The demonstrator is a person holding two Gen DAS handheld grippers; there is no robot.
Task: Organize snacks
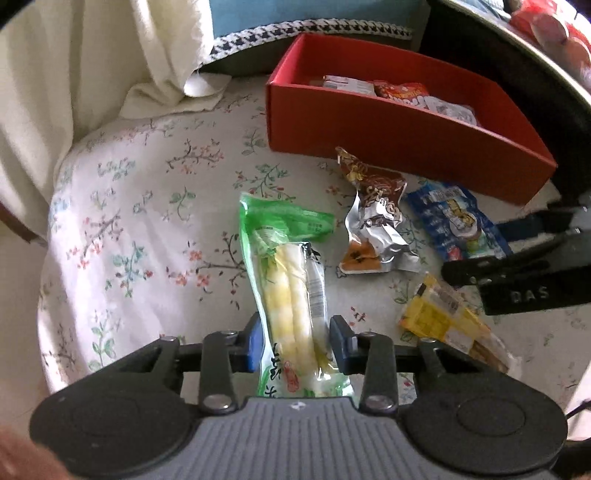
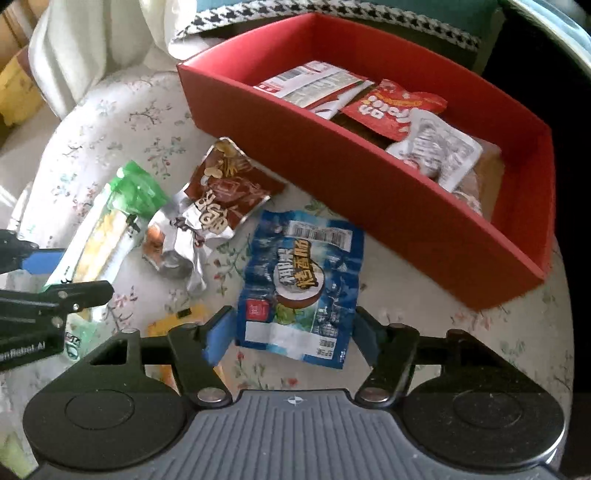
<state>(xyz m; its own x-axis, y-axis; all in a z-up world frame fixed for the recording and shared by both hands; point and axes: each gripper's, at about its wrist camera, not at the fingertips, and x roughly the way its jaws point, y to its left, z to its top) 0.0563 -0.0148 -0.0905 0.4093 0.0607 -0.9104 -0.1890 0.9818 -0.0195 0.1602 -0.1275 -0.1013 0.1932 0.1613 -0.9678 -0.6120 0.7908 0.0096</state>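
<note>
A green bamboo-shoot pack (image 1: 291,288) lies on the floral tablecloth, its near end between the jaws of my left gripper (image 1: 297,341), which are close on its sides; I cannot tell whether they press it. It also shows in the right wrist view (image 2: 107,229). A blue snack pack (image 2: 299,284) lies flat between the wide-open jaws of my right gripper (image 2: 291,334). A brown and silver pack (image 2: 210,206) and a yellow pack (image 1: 447,321) lie nearby. The red box (image 2: 369,173) behind them holds several packs.
White curtain cloth (image 1: 74,74) hangs at the back left. A houndstooth-edged cushion (image 1: 314,31) sits behind the box. The round table's edge (image 1: 48,258) curves at left. The right gripper (image 1: 524,273) shows at the right of the left wrist view.
</note>
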